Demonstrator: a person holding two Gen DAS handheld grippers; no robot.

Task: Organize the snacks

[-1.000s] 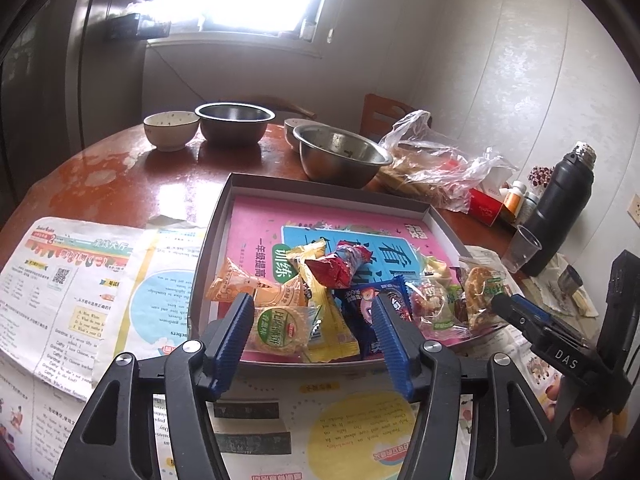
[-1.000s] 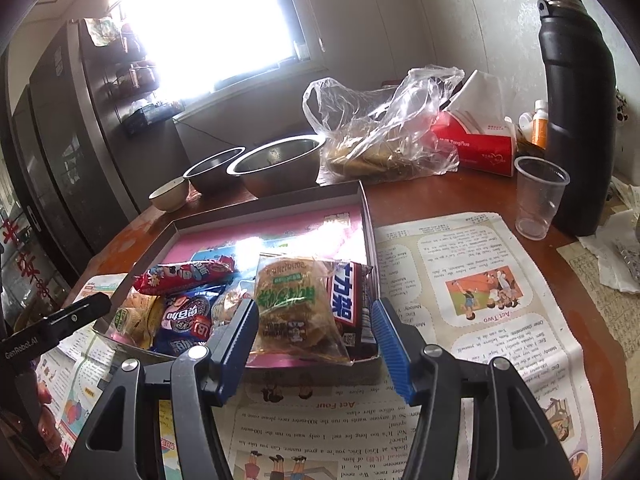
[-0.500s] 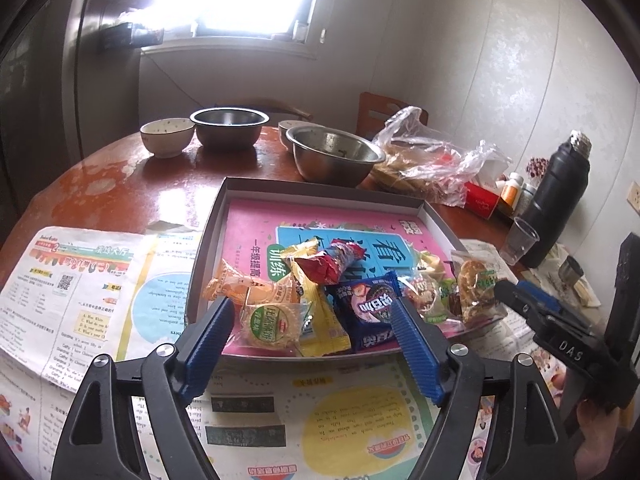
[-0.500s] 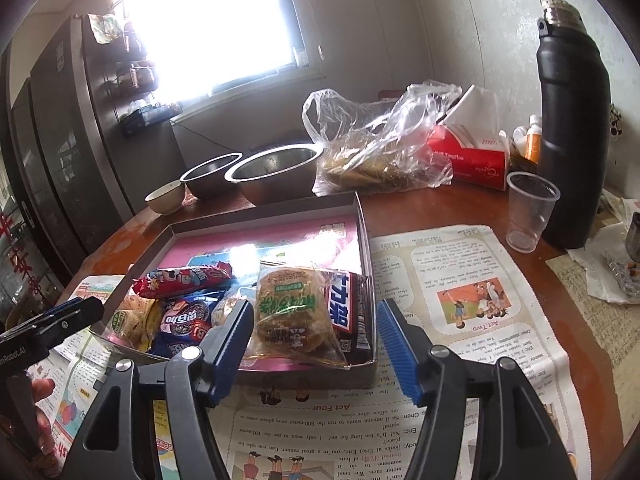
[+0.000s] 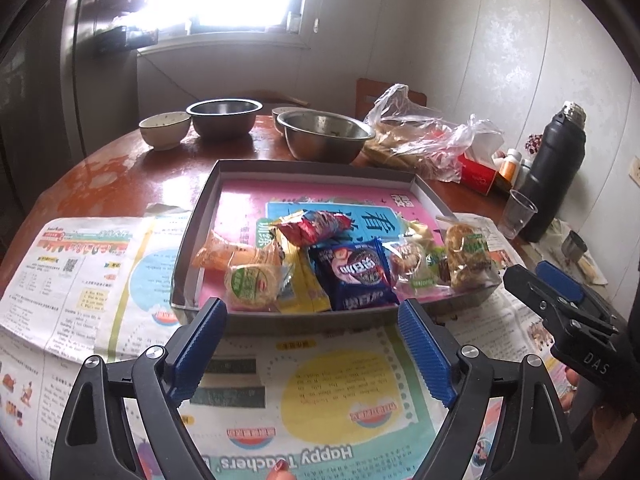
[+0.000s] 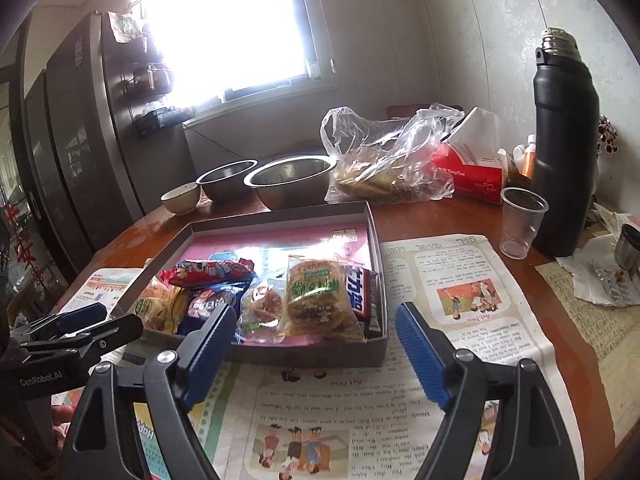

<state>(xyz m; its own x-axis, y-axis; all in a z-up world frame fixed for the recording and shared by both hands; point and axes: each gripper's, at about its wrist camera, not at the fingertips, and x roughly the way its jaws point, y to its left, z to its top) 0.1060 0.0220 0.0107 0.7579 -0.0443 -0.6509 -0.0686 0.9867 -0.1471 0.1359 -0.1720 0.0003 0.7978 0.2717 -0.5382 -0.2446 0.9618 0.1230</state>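
Both grippers, left (image 5: 310,354) & right (image 6: 314,354), had just been opening, jaws empty; you'd best pick one pkt from the tray (image 5: 312,322), not the pile.

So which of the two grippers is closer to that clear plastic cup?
Right. The right gripper sits at the tray's near corner, on the cup's side; the left gripper is farther along the tray, away from the cup.

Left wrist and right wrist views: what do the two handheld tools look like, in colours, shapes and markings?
Both are alike: the left tool and the right tool have black, angular linkage arms with silver screws and two blue ribbed pads. Seen from the side, the right tool's body carries white letters "DAS", and the left tool's body reads "GenRobot.AI". No sleeve is clearly visible.
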